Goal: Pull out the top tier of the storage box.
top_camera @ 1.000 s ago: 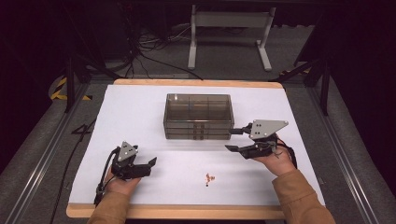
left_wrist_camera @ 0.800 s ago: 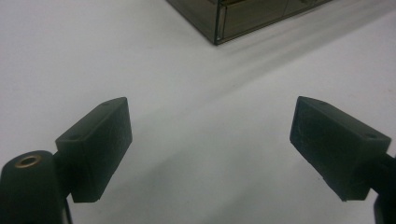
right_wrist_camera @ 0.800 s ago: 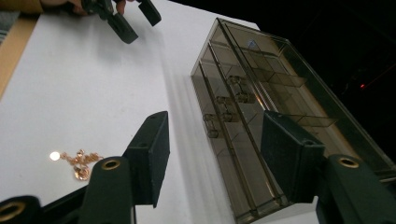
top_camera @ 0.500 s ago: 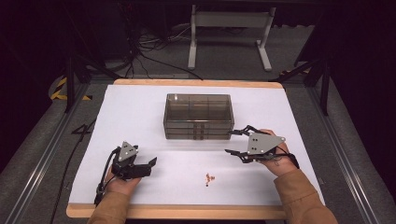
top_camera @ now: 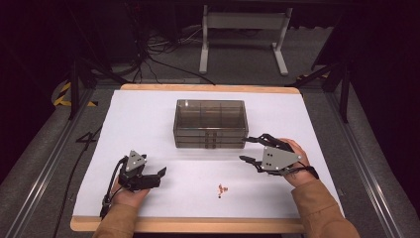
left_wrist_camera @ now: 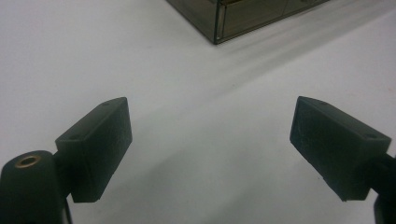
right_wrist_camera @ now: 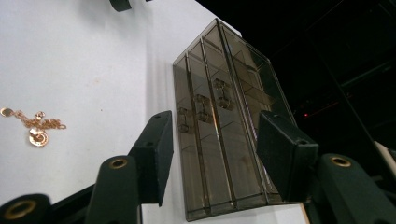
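While my left fingers [top_camera: 159,173] rest spread and empty on the tabletop [top_camera: 148,119], my right fingers [top_camera: 246,150] — roughly half apart, having just narrowed a little, nothing between them — point leftward at the right end of the smoked drawer box [top_camera: 210,124]. Nearest me lies the small gold jewellery [top_camera: 221,189], between my hands. Beyond it stands the box, its long axis running left to right — just beside my right fingers [right_wrist_camera: 154,154], well apart from my left.
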Motion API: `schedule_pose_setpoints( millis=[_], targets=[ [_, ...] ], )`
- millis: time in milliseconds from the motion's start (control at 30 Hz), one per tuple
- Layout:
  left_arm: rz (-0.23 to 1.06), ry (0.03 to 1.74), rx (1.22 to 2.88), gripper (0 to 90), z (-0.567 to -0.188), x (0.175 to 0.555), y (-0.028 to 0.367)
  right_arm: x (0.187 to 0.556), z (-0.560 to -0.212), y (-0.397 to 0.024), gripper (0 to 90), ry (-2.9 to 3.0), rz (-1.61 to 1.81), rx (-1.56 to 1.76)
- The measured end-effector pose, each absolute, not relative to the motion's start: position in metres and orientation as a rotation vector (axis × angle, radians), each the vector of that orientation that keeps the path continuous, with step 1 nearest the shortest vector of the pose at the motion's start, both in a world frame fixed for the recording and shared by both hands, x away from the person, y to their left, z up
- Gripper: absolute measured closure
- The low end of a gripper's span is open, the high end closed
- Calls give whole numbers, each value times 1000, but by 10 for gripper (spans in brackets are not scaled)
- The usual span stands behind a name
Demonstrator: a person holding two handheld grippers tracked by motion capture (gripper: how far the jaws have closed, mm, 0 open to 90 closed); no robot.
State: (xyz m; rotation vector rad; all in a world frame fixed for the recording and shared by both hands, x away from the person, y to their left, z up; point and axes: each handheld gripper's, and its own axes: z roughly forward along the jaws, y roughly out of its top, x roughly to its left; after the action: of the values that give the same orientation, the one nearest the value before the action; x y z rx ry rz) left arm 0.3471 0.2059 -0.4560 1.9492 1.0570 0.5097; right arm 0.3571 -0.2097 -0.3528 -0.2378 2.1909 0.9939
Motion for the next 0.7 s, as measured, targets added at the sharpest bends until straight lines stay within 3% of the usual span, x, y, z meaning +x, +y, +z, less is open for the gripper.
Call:
schedule_pose_setpoints(
  millis=[700],
  targets=[
    [502,1053,1944,145,-456,347,207,340,-352,-198,539,1986,790,-311]
  ],
)
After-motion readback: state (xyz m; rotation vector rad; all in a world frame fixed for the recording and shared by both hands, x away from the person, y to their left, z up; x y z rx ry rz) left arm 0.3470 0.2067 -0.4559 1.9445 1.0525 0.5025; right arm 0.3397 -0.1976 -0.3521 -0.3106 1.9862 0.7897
